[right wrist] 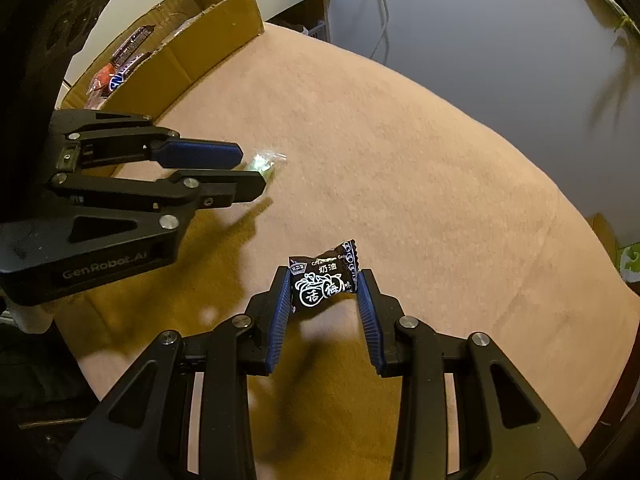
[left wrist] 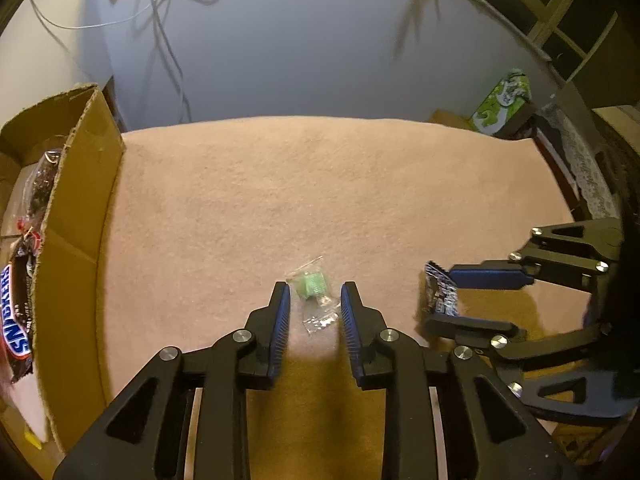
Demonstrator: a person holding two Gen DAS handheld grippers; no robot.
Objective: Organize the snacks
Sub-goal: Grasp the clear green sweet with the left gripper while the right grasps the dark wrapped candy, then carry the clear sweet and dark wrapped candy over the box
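A pink felt cloth (left wrist: 280, 184) covers the table, and everything else is placed against it. At the cloth's left edge stands an open cardboard box (left wrist: 76, 208) with wrapped snacks inside, among them a Snickers bar (left wrist: 14, 316) lying against its near wall. Low over the near part of the cloth, toward the box side, is the left gripper (left wrist: 315, 304); its blue-padded fingers are spread apart, one on each side of a green candy in a clear wrapper (left wrist: 312, 285) that lies flat on the cloth. The pads stand just beside the wrapper, and whether either one touches its crinkled ends cannot be told. Farther from the box, over the near right part of the cloth, the right gripper (right wrist: 323, 292) is closed partway on a black candy packet with white Chinese lettering (right wrist: 322, 282), both pads pressing its sides. The packet is raised off the cloth, its shadow falling on the felt below, and it is held well apart from the green candy.
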